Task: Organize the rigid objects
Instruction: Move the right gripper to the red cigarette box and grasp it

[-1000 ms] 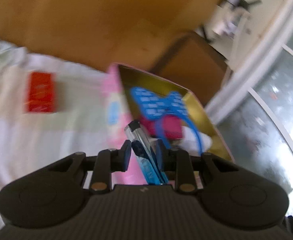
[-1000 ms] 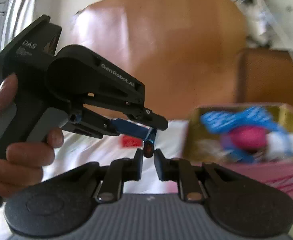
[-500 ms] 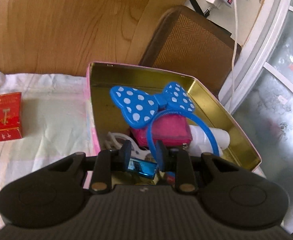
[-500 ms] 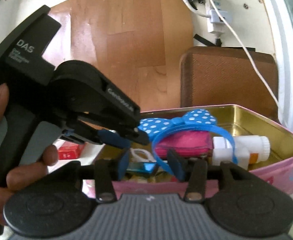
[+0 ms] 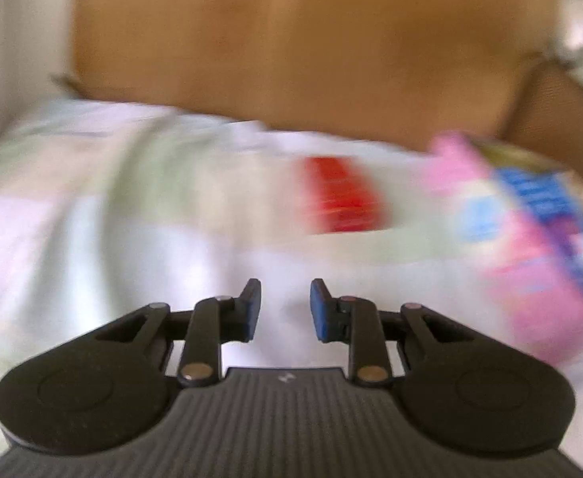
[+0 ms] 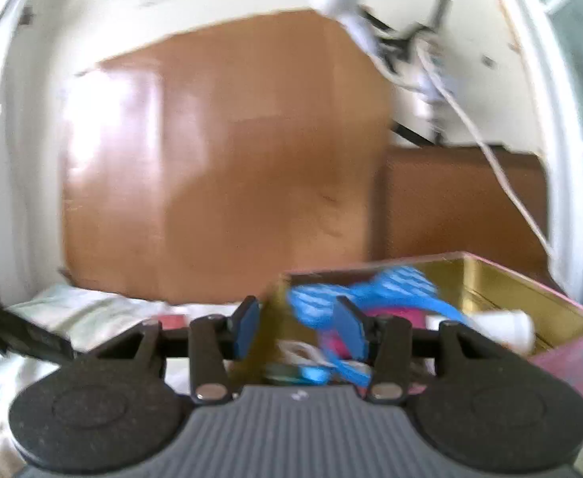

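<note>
Your left gripper (image 5: 284,306), jaws narrowly parted and empty, faces the small red cardboard box (image 5: 343,196) on the bed: light, stiff; pinch its long sides.

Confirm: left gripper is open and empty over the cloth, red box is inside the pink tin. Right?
Not quite. In the left wrist view the red box lies on the cloth, outside the pink tin and to its left. The rest holds: the left gripper is open with nothing between its jaws.

Glossy gold metal inside the pink tin (image 6: 502,279), soft pale cloth (image 5: 112,207), smooth wooden board (image 6: 227,167), matt black plastic tongs (image 5: 284,306).
</note>
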Demonstrator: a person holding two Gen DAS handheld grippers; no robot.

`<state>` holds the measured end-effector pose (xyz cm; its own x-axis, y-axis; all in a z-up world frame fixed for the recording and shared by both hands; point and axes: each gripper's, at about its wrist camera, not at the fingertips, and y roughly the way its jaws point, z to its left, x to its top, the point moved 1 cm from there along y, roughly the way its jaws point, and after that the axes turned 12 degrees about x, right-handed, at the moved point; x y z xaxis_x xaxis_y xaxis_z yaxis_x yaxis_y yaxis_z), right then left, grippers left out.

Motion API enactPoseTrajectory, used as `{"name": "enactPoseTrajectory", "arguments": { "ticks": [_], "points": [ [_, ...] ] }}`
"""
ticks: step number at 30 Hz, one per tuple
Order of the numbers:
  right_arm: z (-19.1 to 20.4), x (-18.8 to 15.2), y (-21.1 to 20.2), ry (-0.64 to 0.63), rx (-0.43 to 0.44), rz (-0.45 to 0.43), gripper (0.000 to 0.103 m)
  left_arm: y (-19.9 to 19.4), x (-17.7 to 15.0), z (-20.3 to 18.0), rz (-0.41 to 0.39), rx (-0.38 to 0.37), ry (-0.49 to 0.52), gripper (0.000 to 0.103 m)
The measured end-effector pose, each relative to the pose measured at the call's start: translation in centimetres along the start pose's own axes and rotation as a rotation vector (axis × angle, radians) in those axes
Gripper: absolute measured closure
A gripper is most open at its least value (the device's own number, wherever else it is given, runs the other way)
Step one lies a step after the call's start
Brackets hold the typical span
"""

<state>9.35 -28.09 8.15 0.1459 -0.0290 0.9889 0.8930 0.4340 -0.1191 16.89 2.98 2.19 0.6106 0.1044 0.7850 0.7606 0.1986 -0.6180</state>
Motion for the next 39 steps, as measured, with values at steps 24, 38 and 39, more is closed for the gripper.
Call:
{"name": "enactPoseTrajectory", "arguments": {
  "ticks": [24,38,39],
  "points": [
    [9.0,-3.4,21.4,0.020,0.183,0.574,0.045,1.9,-0.9,5.9,-0.087,0.077,-0.100,0.068],
    [4.3,-5.7,-2.8,-0.095,0.311,0.559,0.045,-0.9,-2.3,3.0,-0.054,-0.148,-0.031,0.054],
    [3.4,-5.8,-3.7,-0.071,0.291,0.552,0.043,-1.5,-2.6,2.2,-0.047,-0.207,-0.028,0.054]
  ]
}}
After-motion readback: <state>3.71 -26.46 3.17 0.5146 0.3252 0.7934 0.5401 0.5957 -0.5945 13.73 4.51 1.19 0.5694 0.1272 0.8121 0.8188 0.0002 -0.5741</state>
